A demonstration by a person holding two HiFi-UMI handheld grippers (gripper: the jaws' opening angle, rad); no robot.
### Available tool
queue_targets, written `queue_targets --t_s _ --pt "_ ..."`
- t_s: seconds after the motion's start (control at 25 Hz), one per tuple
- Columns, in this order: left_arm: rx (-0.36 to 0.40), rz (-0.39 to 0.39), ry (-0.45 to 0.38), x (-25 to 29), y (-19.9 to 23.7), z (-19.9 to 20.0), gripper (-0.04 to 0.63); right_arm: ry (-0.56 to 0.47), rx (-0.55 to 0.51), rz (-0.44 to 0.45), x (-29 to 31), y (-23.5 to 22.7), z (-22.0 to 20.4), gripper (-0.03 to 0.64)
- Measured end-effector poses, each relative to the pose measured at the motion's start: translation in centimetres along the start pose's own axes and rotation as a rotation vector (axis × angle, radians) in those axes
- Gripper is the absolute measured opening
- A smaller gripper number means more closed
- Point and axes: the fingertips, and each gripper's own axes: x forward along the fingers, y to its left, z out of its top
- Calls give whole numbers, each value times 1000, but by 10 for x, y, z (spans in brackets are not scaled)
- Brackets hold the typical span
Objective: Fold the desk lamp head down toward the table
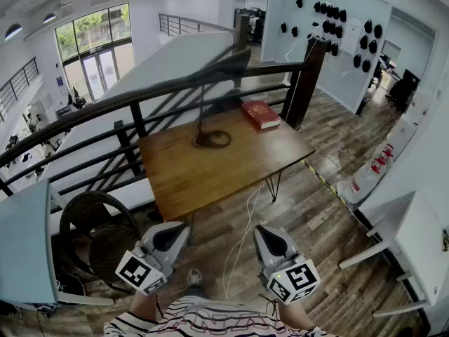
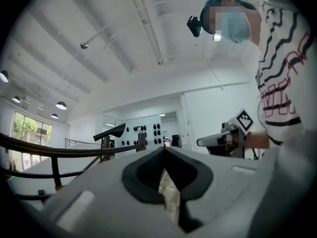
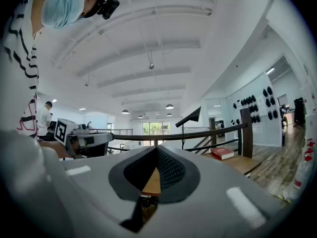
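Head view: red book (image 1: 261,114) lies near desk lamp (image 1: 231,60), cover unreadable.

The black desk lamp (image 1: 200,140) is standing on a brown wooden table (image 1: 203,181), a red book (image 1: 261,114) lying at its far right. The grey left gripper (image 1: 181,229) and grey right gripper (image 1: 259,230) are carrying black-and-white square markers.

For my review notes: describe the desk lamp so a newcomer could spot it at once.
Find the wooden table against the dark railing. Near its far edge, left of the red book, stands the desk lamp. Unlike the flat book, it rises on a thin stem from a black ring base to a dark head.
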Motion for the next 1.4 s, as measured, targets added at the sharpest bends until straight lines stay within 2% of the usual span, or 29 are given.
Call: queue_targets --t_s 0.24,0.28,0.36,0.4,0.48,0.56,0.6,0.88,1.04,1.24,1.4 --pt "-42 -24 13 25 22 -21 5 -13 57 7 28 -21 -9 3" --pt "-52 -29 13 29 30 -25 8 -15 62 3 37 -24 -10 30" --pt "-67 -42 14 39 50 -33 164 -11 59 -12 58 -31 -11 165" --pt "-68 -47 18 46 62 -37 190 -10 56 -21 71 -35 -11 175" --pt "-66 -53 26 59 89 -44 190 -9 56 -35 98 -46 -9 191" --pt "-68 -61 30 72 118 -49 202 -10 53 -49 126 -57 -6 257" --pt "-69 -69 32 77 132 -51 208 -12 50 -58 140 -61 -3 268" --pt "-69 -110 35 111 235 -73 269 -18 51 -120 243 -94 -4 313" --pt "-79 -101 32 114 290 -80 272 -18 59 -143 293 -98 -2 318" --pt "-104 -89 28 118 344 -96 272 -10 63 -162 340 -108 -9 318" --pt "-112 -92 36 137 368 -104 272 0 61 -165 368 -127 -7 318"
